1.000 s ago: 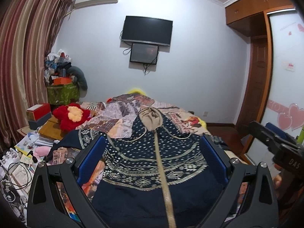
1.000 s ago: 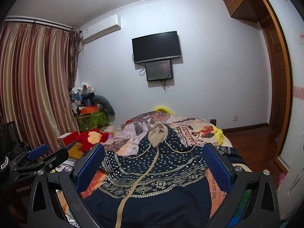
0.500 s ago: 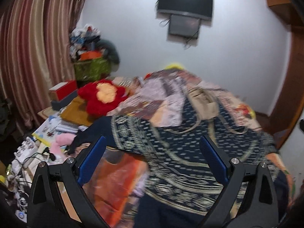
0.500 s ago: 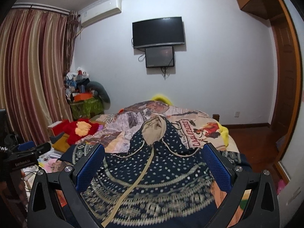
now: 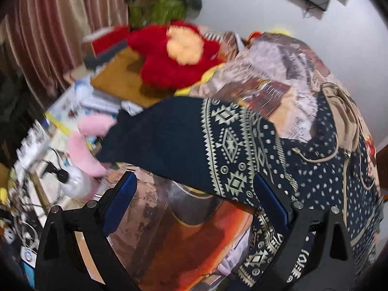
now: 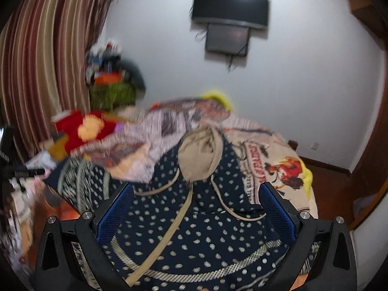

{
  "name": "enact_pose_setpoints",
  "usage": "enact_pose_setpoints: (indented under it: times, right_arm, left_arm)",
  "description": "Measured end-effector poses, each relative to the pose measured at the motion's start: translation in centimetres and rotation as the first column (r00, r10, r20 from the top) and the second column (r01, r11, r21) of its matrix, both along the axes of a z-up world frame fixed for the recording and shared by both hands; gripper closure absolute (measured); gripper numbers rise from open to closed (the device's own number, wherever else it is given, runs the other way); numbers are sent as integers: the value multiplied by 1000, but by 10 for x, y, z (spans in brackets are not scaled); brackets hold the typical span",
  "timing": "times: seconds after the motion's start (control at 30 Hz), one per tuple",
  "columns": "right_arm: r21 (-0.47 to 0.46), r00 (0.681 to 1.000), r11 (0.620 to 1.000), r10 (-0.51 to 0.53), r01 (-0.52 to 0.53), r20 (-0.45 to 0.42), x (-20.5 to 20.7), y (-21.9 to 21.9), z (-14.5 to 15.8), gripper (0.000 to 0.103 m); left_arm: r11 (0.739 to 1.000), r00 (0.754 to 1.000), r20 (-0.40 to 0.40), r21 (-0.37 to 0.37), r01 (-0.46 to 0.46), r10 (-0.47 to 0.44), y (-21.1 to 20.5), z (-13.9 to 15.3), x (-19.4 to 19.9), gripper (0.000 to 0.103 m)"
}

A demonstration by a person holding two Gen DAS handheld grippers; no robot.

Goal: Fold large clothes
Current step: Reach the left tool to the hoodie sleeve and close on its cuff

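Left hand-held gripper [image 5: 195, 197] hangs with its blue-padded jaws spread wide and nothing between them, above the near left edge of the bed [image 5: 184, 237], where an orange and brown printed cover shows. Just beyond its fingertips lies the outstretched sleeve [image 5: 174, 143] of the navy hooded garment [image 5: 322, 181], plain dark at the cuff end and banded with cream geometric patterns nearer the shoulder. Left of the sleeve sit a pink soft toy [image 5: 84, 145] and a cluttered desk [image 5: 114, 77] carrying a red plush toy [image 5: 174, 53]; much of that side is motion-blurred. Further right, the garment's body spreads flat across the bed with its beige-lined hood [image 5: 344, 118] pointing toward the far wall. Right hand-held gripper [image 6: 196, 207] is likewise wide open and holds nothing, poised over the dotted chest of the garment [image 6: 206, 230], whose beige zipper strip [image 6: 169, 230] runs diagonally between the jaws. The hood [image 6: 201, 152] lies ahead, below a wall-mounted television [image 6: 230, 7].
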State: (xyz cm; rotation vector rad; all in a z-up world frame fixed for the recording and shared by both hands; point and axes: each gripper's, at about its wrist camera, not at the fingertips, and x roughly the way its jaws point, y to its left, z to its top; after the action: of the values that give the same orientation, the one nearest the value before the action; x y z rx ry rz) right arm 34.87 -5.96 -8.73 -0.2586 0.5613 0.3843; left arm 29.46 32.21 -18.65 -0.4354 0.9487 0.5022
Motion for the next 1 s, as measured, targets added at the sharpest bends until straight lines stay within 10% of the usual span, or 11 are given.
enact_pose_setpoints:
  times: [0.3,0.5,0.8,1.0]
  right_arm:
    - [-74,981,995,46,-61,-189,68,29,-63,0]
    - [-78,962,993,65,-88,-264,90,39,-82,0]
    - [-56,918,990,96,-127,-385,103,48,-104,1]
    - [-76,918,986,109,-149,-381,95,46,-103,1]
  left_arm:
    - [932,994,-14,-347,-106,107,46,-50,8,14]
    - [904,990,38,-414,-110,138,59,-55,10,19]
    - [949,987,25,-280,-144,157,75,-52,29,91]
    - [999,997,61,-35,-40,42,37,-10,47,97]
